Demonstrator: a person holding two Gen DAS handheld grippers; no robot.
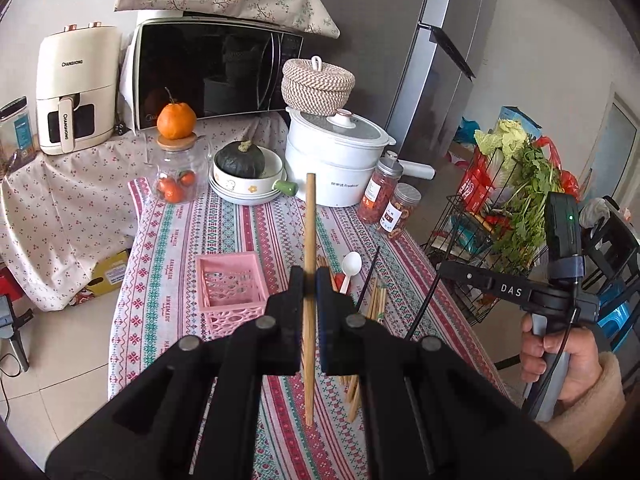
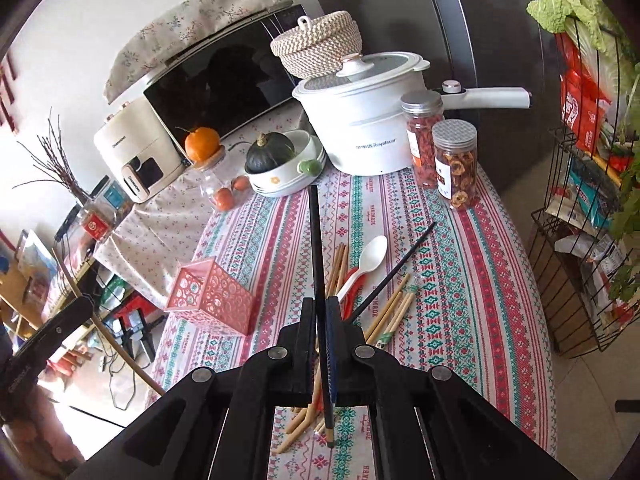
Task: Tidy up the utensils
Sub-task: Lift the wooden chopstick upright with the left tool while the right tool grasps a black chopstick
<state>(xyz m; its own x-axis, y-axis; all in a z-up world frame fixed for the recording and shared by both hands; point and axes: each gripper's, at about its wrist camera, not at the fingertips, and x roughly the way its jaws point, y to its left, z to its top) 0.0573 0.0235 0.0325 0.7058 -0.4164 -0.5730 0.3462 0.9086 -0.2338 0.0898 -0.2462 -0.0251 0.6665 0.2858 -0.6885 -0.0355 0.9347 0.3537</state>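
My left gripper (image 1: 309, 280) is shut on a wooden chopstick (image 1: 310, 224), held upright above the table. My right gripper (image 2: 320, 308) is shut on a black chopstick (image 2: 316, 240), also upright. A pink perforated basket (image 1: 230, 284) stands on the patterned tablecloth left of the left gripper; it also shows in the right wrist view (image 2: 212, 298). Several wooden chopsticks (image 2: 390, 312), a white spoon (image 2: 370, 258), a red spoon (image 2: 352, 290) and another black chopstick (image 2: 394, 272) lie in a loose pile on the cloth below the grippers. The right gripper (image 1: 452, 272) shows at the right of the left wrist view.
At the table's back stand a white pot (image 1: 336, 160), two lidded jars (image 1: 394, 208), a bowl with a dark squash (image 1: 244, 176), a glass jar with an orange (image 1: 178, 164), a microwave (image 1: 216, 72) and an air fryer (image 1: 78, 88). A wire rack with vegetables (image 1: 508, 200) stands right.
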